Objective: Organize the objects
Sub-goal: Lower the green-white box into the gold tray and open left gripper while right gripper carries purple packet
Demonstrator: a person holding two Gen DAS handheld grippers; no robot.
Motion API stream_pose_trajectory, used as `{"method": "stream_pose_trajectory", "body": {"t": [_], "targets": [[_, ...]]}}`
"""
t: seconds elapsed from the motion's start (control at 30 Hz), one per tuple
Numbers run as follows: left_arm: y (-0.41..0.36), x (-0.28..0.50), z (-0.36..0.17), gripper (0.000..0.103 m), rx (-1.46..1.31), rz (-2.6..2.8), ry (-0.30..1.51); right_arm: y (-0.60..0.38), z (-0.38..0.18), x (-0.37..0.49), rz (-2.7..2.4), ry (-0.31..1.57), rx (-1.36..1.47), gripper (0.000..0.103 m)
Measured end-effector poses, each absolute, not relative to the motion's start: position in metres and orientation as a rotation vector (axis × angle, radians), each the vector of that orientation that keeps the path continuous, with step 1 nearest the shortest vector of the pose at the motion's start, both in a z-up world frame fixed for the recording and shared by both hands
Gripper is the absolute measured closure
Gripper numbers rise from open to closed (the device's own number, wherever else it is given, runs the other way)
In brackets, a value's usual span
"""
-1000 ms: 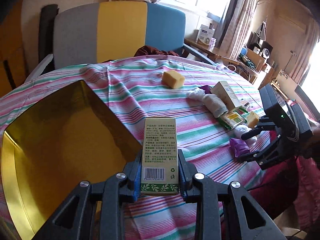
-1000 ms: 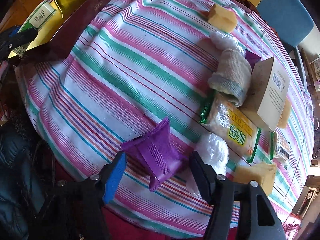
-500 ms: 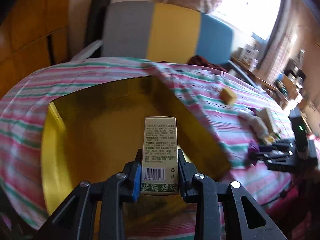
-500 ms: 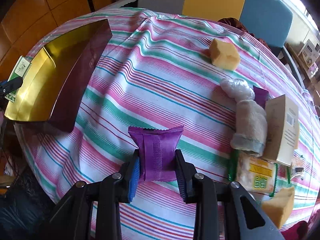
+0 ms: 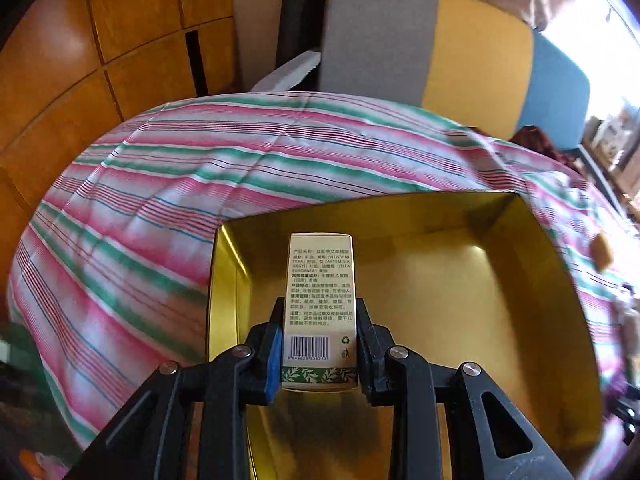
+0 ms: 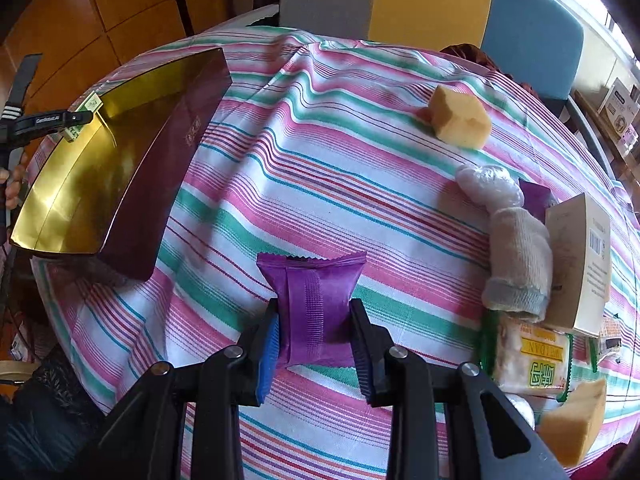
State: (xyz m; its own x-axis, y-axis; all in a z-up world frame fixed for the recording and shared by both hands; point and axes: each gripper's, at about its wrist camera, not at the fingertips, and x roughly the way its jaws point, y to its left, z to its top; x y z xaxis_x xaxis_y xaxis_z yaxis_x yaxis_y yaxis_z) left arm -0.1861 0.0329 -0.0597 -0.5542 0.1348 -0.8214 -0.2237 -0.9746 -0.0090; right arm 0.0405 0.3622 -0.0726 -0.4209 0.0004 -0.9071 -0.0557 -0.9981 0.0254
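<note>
Gold lines the inside of the open tin box [image 5: 500, 280] that fills my left wrist view, and over it my left gripper [image 5: 319, 344] pinches a cream carton [image 5: 320, 300] by its lower sides, barcode end toward the camera, printed face up. The box sits on a striped tablecloth [image 5: 140, 208], with a grey, yellow and blue chair back [image 5: 440, 40] behind the table. From my right wrist view, my right gripper [image 6: 314, 340] is clamped on a purple sachet [image 6: 314, 296], held above the cloth. The tin box [image 6: 168, 152], maroon outside, lies well to the left. To the right sit a yellow sponge block [image 6: 460, 118], a rolled grey sock [image 6: 518, 256], a beige carton [image 6: 580, 264] and a green-edged snack packet [image 6: 528, 356], crowded together.
</note>
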Motion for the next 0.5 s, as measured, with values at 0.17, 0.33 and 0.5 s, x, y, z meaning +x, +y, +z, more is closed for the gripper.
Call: {"method": "stream_pose_trajectory", "body": {"t": [0.17, 0.33, 0.5], "targets": [[0.039, -0.211, -0.077, 0.072, -1.413, 2.639, 0.202, 0.36, -0.071, 0.045, 2.623, 0.076, -1.67, 0.071], [0.039, -0.219, -0.084, 0.042, -1.406, 2.689, 0.234, 0.36, -0.072, 0.042, 2.624, 0.066, -1.668, 0.071], [0.043, -0.203, -0.074, 0.04, -1.324, 2.722, 0.281, 0.357, -0.073, 0.041, 2.624, 0.021, -1.66, 0.071]]}}
